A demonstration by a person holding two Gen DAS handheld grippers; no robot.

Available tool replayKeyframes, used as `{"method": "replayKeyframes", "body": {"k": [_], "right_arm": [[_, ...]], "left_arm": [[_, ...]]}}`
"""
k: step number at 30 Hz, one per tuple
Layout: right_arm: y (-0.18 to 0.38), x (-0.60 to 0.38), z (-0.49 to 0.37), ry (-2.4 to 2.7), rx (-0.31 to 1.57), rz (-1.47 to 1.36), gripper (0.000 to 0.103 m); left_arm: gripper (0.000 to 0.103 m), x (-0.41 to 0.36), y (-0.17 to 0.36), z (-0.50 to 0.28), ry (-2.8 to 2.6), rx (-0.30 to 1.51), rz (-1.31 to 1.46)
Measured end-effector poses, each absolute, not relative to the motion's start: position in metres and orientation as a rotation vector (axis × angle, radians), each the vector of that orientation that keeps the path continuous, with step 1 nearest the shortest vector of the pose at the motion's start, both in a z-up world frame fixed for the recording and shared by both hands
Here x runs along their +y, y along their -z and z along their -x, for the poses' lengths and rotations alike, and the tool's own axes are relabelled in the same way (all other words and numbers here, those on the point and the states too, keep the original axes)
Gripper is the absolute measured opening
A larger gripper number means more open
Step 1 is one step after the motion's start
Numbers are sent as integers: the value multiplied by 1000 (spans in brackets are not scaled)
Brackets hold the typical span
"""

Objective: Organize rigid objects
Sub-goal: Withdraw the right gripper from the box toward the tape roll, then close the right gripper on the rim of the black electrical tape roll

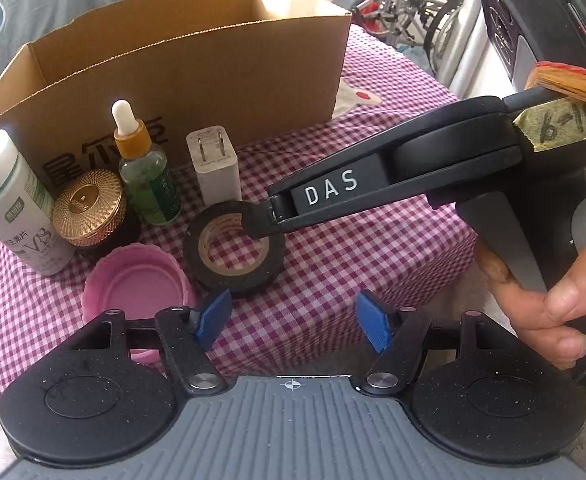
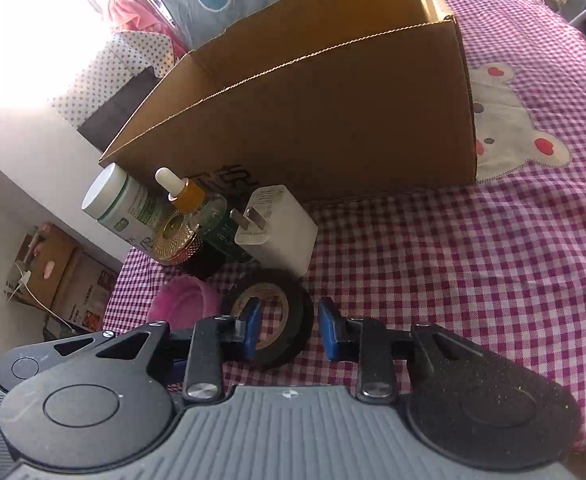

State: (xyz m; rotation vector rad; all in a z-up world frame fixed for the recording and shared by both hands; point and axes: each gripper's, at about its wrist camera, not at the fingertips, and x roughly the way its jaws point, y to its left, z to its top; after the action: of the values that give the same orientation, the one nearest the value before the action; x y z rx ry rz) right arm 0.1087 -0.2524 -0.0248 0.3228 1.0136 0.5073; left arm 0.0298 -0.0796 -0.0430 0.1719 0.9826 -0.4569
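A black tape roll (image 1: 233, 256) lies flat on the checked cloth (image 1: 333, 280), hole upward, just before the cardboard box (image 1: 197, 80). The right gripper (image 2: 288, 330), the nearer of the two, straddles the roll's wall, one finger inside the hole and one outside, jaws narrowed around it though contact is unclear. The left gripper (image 1: 293, 320) hovers half-open and empty nearby.
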Motion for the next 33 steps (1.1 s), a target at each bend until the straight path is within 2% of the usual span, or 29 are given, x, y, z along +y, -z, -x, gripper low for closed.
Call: {"method": "replayKeyframes", "body": {"k": [5, 21, 33], "right_arm": [[27, -238, -107, -508, 998, -214, 21], [30, -290, -89, -414, 975, -310, 20], [31, -295, -88, -423, 969, -348, 20]], "left_arm": [[69, -83, 46, -32, 461, 988, -168], [69, -114, 45, -33, 535, 951, -230], [69, -116, 44, -35, 495, 951, -245]]}}
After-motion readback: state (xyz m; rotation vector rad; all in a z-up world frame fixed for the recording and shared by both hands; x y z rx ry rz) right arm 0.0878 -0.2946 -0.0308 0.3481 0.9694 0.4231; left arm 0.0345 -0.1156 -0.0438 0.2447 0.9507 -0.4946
